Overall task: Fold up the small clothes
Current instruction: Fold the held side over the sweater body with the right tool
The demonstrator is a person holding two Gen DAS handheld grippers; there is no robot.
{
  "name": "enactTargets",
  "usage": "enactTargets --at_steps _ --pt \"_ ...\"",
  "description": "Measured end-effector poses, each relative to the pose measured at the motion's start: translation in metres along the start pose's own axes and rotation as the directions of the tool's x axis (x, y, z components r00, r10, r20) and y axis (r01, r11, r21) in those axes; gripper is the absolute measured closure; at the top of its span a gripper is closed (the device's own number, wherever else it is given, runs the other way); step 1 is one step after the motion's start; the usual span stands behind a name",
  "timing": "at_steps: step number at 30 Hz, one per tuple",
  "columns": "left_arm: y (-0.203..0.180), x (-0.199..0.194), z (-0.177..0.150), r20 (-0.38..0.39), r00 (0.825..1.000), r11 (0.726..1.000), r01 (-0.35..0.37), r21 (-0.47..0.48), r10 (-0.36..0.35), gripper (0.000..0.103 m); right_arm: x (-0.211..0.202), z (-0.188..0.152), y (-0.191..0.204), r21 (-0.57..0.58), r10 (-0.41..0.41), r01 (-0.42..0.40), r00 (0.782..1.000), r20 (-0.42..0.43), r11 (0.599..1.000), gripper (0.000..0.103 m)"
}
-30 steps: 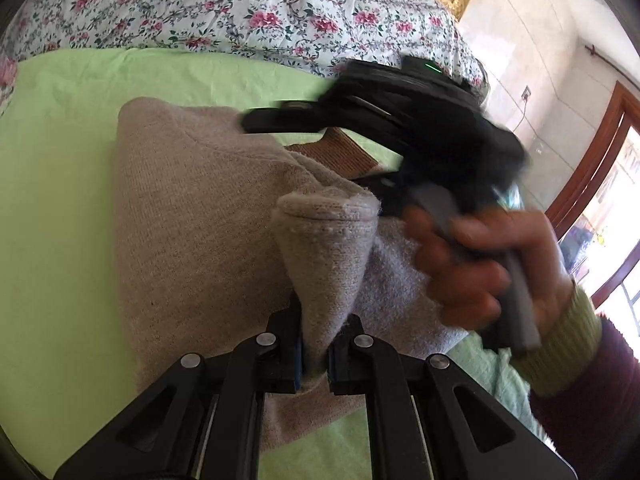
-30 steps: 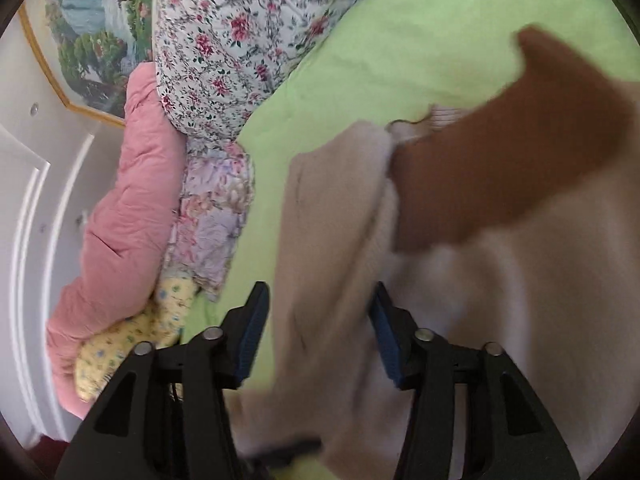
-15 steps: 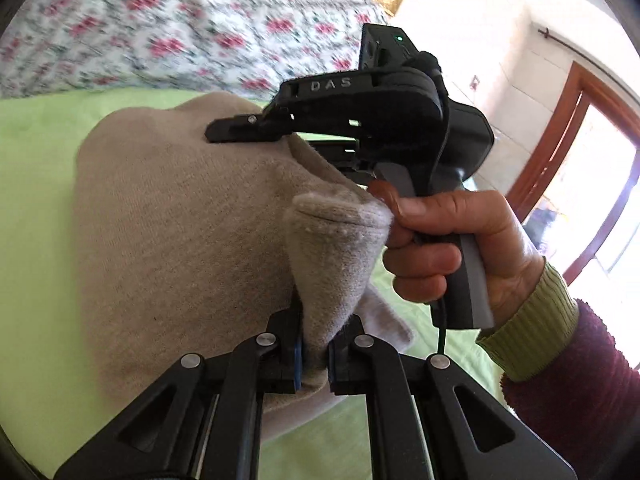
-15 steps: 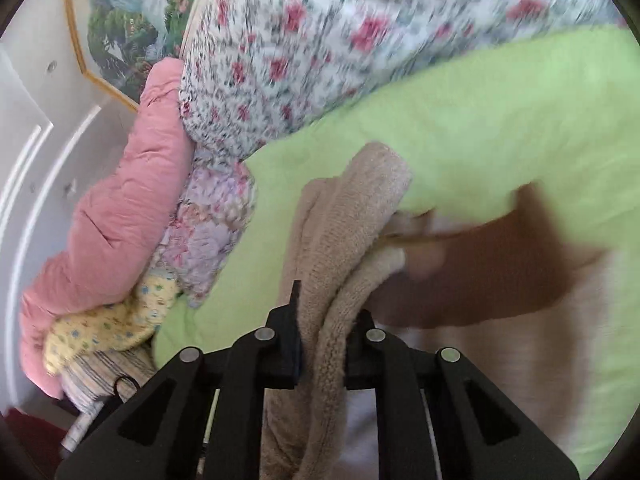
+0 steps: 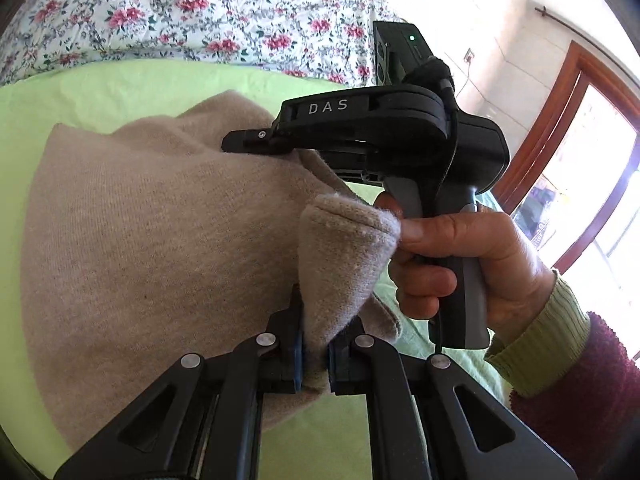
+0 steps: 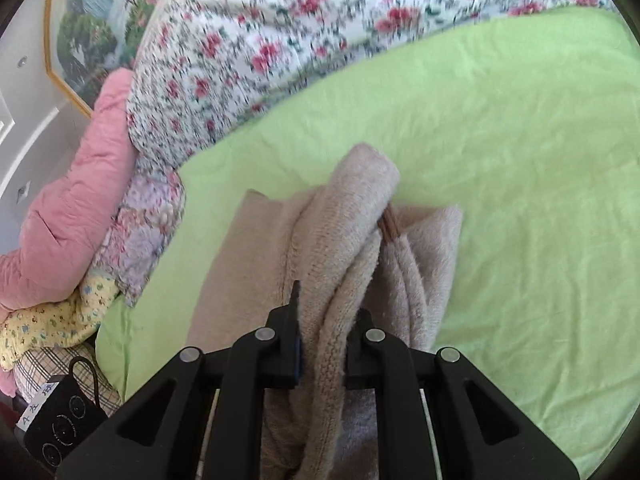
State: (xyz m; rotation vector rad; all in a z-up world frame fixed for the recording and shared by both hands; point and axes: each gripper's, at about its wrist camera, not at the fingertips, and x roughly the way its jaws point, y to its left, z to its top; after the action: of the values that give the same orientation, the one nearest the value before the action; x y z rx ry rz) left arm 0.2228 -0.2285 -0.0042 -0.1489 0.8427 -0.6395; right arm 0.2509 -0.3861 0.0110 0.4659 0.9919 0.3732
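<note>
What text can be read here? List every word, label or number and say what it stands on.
"DAS": white letters on the black body of the right gripper, seen from the left wrist.
White label on the black box at the bed's lower left: handwritten characters, too small to read.
Nothing else legible.

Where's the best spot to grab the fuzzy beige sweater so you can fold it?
By a bunched edge, from above. Both grippers do that: the left gripper pinches a folded corner of the sweater, the right gripper a thick rolled edge. Flat middles give nothing to pinch.
</note>
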Motion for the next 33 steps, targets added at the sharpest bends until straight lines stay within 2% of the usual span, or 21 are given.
enactTargets --at_steps 4,5,7,9,12,16,18,20,24,28,31,33 --pt "0.012 0.014 -0.008 -0.069 0.998 0.999 0.011 -0.045 -0.015 0.090 0.014 -0.008 -0.006 0.007 -0.068 0.068 0.996 -0.052 0.998 0.083" --pt "0.015 0.011 -0.009 -0.070 0.997 0.998 0.026 -0.057 -0.030 0.088 0.012 -0.010 -0.007 0.012 -0.078 0.079 0.996 -0.047 0.997 0.076" --pt "0.018 0.005 -0.011 -0.077 0.996 0.997 0.039 -0.063 -0.044 0.081 0.003 -0.014 -0.006 0.017 -0.078 0.079 0.997 -0.024 0.997 0.072" --pt "0.019 -0.003 -0.012 -0.082 0.996 0.997 0.042 -0.066 -0.047 0.067 -0.007 -0.018 -0.004 0.005 -0.078 0.078 0.997 -0.005 0.997 0.064" --pt "0.021 -0.019 -0.015 -0.078 0.995 0.996 0.055 -0.067 -0.060 0.058 -0.020 -0.025 0.001 -0.013 -0.072 0.073 0.997 0.012 0.997 0.050" --pt "0.030 -0.041 -0.019 -0.064 0.995 0.993 0.073 -0.094 -0.079 0.050 -0.033 -0.036 -0.002 0.037 -0.061 0.060 0.998 0.024 0.998 0.044" --pt "0.036 -0.054 -0.021 -0.054 0.996 0.992 0.064 -0.111 -0.071 0.048 -0.037 -0.041 -0.008 0.075 -0.041 0.039 0.999 0.025 0.996 0.035" --pt "0.046 -0.067 -0.021 -0.045 0.997 0.991 0.051 -0.128 -0.057 0.047 -0.040 -0.044 -0.013 0.108 -0.030 0.027 0.999 0.029 0.994 0.034" --pt "0.075 -0.085 -0.013 -0.026 1.000 0.983 -0.002 -0.181 -0.003 0.037 -0.041 -0.046 -0.022 0.169 -0.006 0.001 1.000 0.029 0.986 0.032" --pt "0.113 -0.090 -0.003 -0.032 0.999 0.957 -0.034 -0.288 0.026 0.036 -0.032 -0.044 -0.025 0.192 0.015 -0.016 1.000 0.007 0.981 0.030" --pt "0.140 -0.088 -0.001 -0.038 0.999 0.928 0.012 -0.372 -0.028 0.036 -0.022 -0.043 -0.027 0.204 0.042 -0.036 0.999 -0.025 0.978 0.026" --pt "0.152 -0.081 0.003 -0.051 0.997 0.918 0.030 -0.395 -0.055 0.028 -0.016 -0.043 -0.027 0.203 0.029 -0.020 0.999 -0.044 0.979 0.026"
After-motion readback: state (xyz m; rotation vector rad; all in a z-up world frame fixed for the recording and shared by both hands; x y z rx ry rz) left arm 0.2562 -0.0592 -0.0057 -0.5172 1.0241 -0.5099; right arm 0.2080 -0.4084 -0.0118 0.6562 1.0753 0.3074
